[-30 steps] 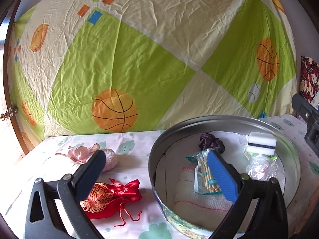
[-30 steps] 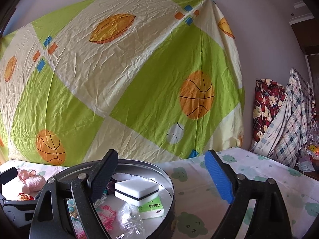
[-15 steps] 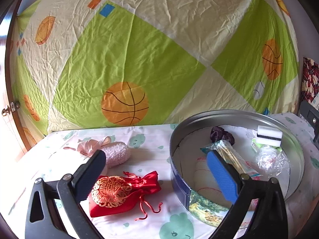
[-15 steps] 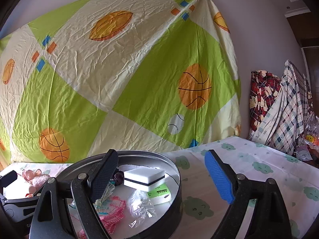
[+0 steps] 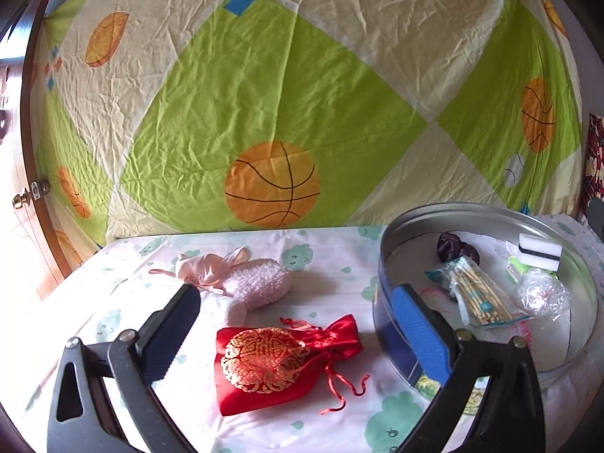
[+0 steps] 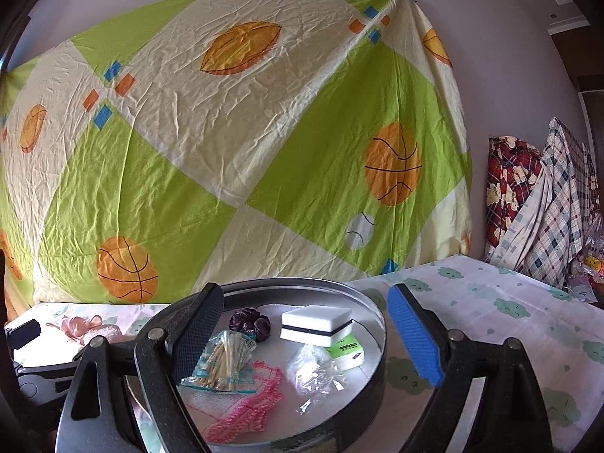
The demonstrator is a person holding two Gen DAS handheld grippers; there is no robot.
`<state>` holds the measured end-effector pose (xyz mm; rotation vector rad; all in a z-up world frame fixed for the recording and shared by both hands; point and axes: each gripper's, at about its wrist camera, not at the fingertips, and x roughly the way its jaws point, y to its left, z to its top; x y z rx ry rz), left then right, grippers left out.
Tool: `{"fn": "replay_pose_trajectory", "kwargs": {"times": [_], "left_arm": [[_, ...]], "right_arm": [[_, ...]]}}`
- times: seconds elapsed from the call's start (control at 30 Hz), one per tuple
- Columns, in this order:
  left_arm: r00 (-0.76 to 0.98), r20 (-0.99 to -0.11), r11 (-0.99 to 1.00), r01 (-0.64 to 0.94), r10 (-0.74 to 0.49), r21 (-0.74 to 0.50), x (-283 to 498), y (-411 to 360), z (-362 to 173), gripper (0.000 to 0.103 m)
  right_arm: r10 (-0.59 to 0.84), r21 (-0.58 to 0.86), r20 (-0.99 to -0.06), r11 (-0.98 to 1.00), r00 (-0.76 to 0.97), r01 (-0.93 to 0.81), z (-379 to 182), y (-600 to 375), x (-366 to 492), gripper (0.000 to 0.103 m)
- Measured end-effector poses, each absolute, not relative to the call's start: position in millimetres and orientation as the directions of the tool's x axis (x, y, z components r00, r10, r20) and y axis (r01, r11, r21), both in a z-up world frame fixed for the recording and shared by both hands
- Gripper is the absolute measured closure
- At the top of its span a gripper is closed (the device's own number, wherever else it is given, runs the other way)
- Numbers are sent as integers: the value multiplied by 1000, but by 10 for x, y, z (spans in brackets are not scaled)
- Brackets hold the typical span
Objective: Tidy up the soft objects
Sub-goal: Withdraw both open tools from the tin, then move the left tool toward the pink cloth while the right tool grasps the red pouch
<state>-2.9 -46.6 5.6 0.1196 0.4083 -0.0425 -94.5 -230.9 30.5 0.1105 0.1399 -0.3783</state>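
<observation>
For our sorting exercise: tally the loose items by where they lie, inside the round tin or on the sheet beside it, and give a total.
In the round tin: 6 (purple scrunchie, cotton swab packet, white sponge, green tissue pack, clear plastic bag, pink-edged cloth)
On the sheet: 3 (red pouch, pink fluffy item, pink satin pouch)
Total: 9

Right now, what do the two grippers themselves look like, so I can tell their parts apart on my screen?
Both look alike. The left gripper and right gripper each have black, speckled plastic arms with triangular cut-outs and silver pivot screws. On each, one finger carries a black ridged pad, the other a bright blue ridged pad. No cables, markings or sleeves show.
</observation>
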Motion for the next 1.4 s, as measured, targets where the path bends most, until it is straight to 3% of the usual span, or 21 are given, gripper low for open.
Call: {"fn": "replay_pose_trajectory", "kwargs": {"times": [0.4, 1.0, 1.4], "left_arm": [[912, -405, 993, -16, 62, 116, 124, 60, 43, 0], [866, -456, 978, -197, 205, 67, 490, 1146, -23, 0], [822, -494, 957, -277, 283, 87, 714, 1612, -61, 0]], "right_arm": [[-269, 62, -187, 957, 945, 285, 256, -1729, -798, 13], [-144, 13, -309, 988, 940, 156, 138, -941, -487, 13], [89, 226, -609, 972, 788, 64, -232, -480, -41, 13]]}}
